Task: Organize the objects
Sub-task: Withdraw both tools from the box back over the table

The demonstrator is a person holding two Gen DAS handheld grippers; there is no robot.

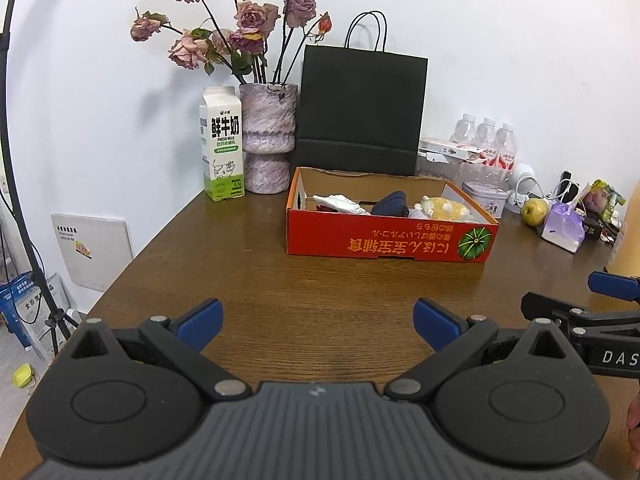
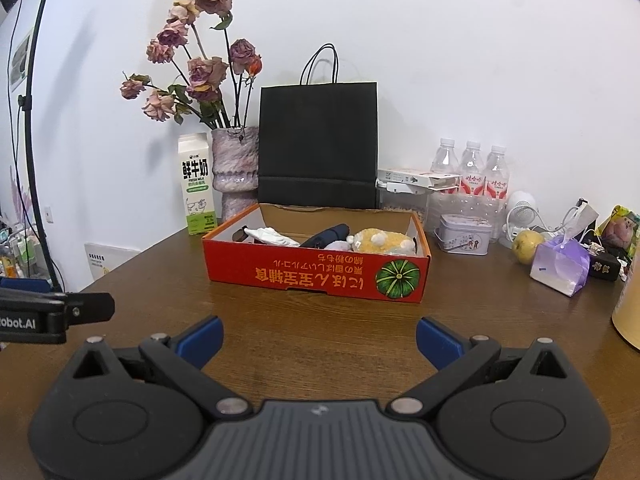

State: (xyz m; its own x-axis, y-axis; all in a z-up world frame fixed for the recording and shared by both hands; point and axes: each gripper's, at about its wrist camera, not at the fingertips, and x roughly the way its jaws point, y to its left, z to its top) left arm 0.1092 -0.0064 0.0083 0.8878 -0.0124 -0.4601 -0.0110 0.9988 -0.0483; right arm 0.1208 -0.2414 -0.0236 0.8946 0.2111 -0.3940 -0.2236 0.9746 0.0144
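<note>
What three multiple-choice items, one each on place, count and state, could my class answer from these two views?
1. Where is the milk carton?
A. left of the vase
B. inside the red box
C. on the floor

2. How many water bottles stand by the wall?
A. one
B. three
C. six

3. How are both grippers, left gripper and right gripper?
A. shut on a toy
B. shut, empty
C. open, empty

Key: A, it stands beside the vase; B, three caps show; C, fingers spread over bare table.
</note>
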